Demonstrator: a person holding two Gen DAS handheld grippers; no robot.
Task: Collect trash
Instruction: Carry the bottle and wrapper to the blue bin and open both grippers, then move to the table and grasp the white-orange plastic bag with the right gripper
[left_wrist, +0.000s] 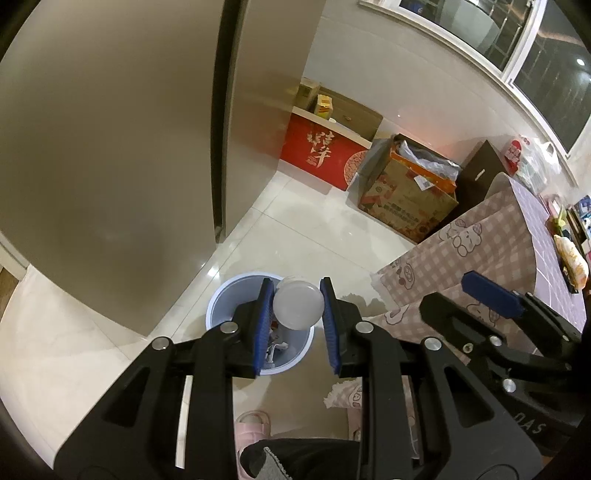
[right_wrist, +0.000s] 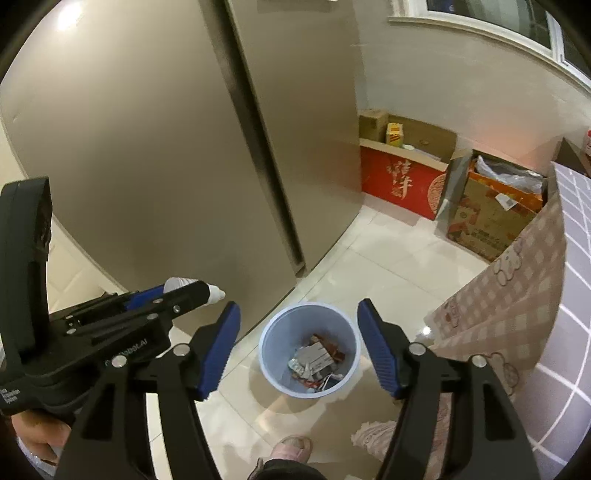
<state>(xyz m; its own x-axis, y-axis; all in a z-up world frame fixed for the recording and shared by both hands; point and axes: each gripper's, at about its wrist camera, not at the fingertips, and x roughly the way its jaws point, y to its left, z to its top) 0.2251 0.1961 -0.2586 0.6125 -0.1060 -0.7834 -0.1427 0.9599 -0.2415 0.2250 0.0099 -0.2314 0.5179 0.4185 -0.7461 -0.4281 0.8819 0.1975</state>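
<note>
A big beige fridge (right_wrist: 155, 155) stood at left on pale floor tiles (left_wrist: 314, 229). Near the wall were a red box w/ gold letters (left_wrist: 321, 151) & a printed carton (left_wrist: 406, 199). A checked cloth (left_wrist: 480, 258) hung at right.

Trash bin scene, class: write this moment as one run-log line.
left gripper: shut on white bottle, above blue bin | right gripper: open, empty, over bin | bin: holds wrappers, upright on floor

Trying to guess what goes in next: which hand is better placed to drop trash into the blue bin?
Left. Its gripper holds a small white bottle over the blue bin; the right gripper is open and empty.
</note>
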